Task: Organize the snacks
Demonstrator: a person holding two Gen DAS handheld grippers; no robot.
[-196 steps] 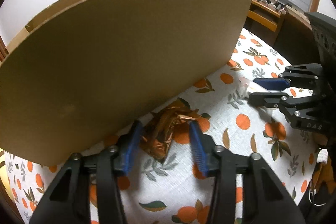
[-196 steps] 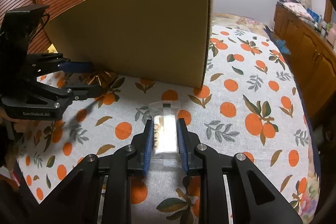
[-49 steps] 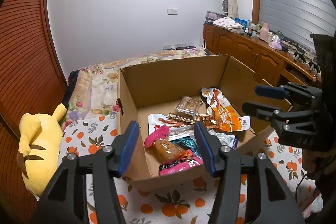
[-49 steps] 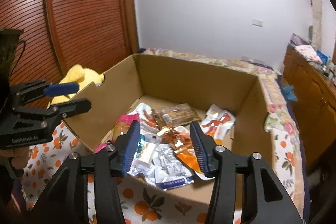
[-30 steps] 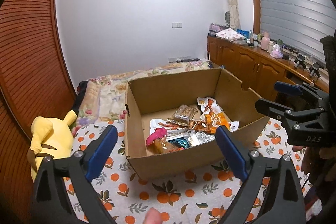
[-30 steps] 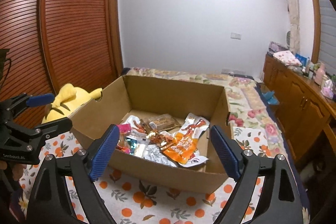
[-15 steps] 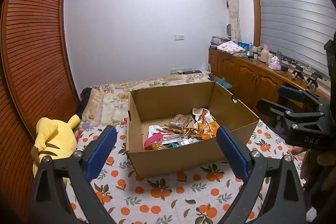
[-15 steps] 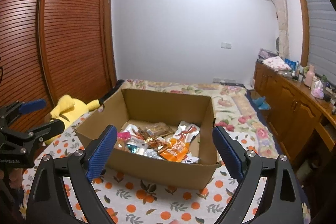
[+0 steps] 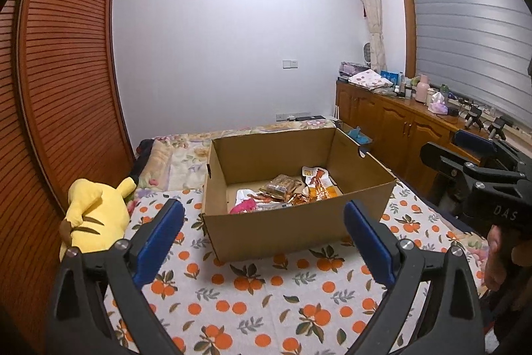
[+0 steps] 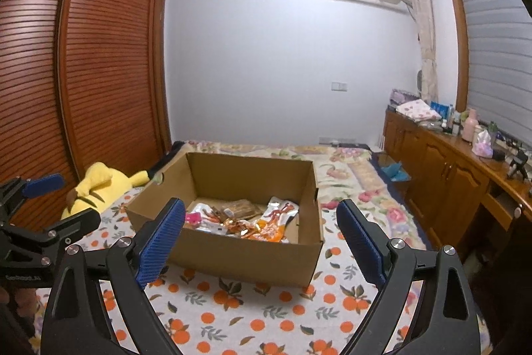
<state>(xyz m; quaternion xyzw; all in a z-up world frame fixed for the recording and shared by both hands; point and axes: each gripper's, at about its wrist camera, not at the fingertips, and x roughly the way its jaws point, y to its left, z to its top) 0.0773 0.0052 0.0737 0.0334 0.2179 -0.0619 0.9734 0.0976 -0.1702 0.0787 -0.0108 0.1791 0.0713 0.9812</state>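
Both tongs have pulled back and up from the cardboard box (image 9: 292, 228), which now looks smaller and farther off. Left tongs (image 9: 262, 238) and right tongs (image 10: 261, 240) gape wide, holding nothing. Snacks (image 10: 239, 222) lie heaped inside the box, which sits on the orange-patterned bed (image 9: 252, 298) beside a yellow plush toy (image 9: 96, 215).

Both tools are matte black plastic frames whose two arms fork outward, each carrying a silver screw head near its bend and ending in a ribbed blue pad. On the left gripper (image 9: 262, 235) the pads look smooth-edged; on the right gripper (image 10: 261, 240) their dotted grip texture shows clearly. White letters "DAS" mark the right gripper's body in the left wrist view, beside a person's hand (image 9: 498, 258).
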